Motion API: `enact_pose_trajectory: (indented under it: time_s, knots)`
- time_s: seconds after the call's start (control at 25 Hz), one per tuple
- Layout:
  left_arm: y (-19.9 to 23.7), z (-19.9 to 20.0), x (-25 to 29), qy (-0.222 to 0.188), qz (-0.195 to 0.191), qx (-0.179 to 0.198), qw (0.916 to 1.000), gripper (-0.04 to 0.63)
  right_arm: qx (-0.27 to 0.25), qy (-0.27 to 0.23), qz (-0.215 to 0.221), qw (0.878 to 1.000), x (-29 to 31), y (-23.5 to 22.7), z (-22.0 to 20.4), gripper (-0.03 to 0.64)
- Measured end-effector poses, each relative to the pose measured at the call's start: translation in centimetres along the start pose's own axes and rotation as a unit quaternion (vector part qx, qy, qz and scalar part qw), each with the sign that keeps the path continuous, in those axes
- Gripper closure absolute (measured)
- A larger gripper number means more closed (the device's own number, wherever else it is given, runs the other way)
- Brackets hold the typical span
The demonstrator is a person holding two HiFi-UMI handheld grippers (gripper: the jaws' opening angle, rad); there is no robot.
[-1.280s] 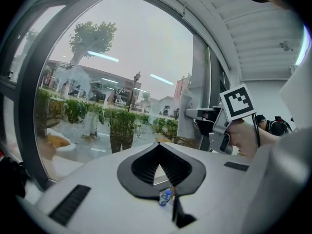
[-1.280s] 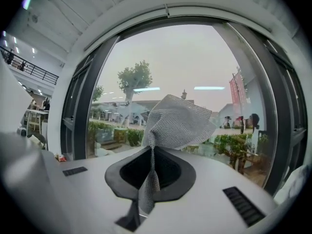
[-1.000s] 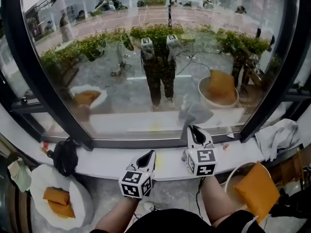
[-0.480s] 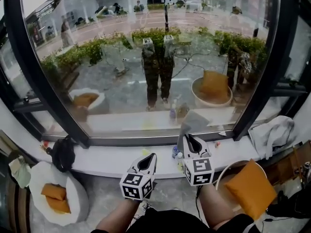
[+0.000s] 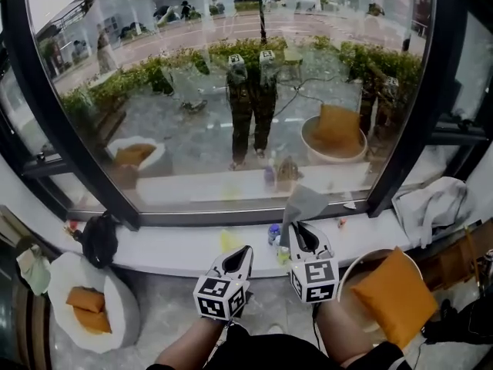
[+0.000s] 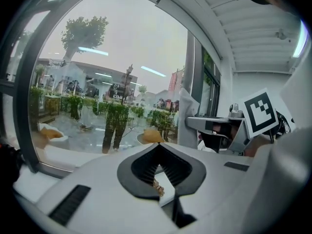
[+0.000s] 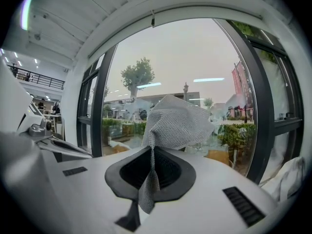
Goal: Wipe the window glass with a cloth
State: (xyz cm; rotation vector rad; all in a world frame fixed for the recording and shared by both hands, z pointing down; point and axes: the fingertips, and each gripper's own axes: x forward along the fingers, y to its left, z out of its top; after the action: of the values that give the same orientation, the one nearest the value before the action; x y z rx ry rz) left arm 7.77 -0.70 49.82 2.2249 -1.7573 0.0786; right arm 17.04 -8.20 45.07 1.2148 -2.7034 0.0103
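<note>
The big window glass fills the upper head view and mirrors the person and both grippers. My right gripper is shut on a grey mesh cloth, which stands up from the jaws in front of the window's bottom frame. In the right gripper view the cloth fans out above the right gripper, a strip of it hanging down between the jaws. My left gripper is over the sill, to the left of the right one. It is shut and holds nothing.
A white sill runs under the glass with a small bottle, a yellow scrap and a black bag. A white bundle lies at right. Orange cushions sit in round seats at lower left and right.
Both grippers have drawn back and down from the glass. The cloth, earlier up against the lower pane, now stands in front of the bottom frame. The bottle on the sill has come into view.
</note>
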Motion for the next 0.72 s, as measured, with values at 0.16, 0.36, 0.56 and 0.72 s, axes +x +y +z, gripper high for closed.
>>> enact_pose_trajectory:
  time_s: [0.16,0.36,0.56,0.72]
  knots:
    - [-0.73,-0.34,0.46,0.001,-0.003,-0.003,1.0,0.589,-0.003,0.007,-0.001,1.0,-0.52,-0.61,-0.69,0.584]
    - [-1.02,-0.26,0.62,0.0,-0.003,-0.002,1.0,0.589,-0.002,0.006,-0.003,1.0,-0.75,-0.97,-0.7,0.584]
    - [-0.81,-0.05,0.45,-0.002,-0.002,-0.001,1.0,0.589,-0.001,0.004,-0.003,1.0,-0.67,-0.81,-0.56,0.584]
    - [-0.55,-0.17,0.24,-0.001,-0.002,-0.002,1.0,0.589,0.0,0.002,-0.003,1.0,-0.65,-0.38,-0.48,0.584]
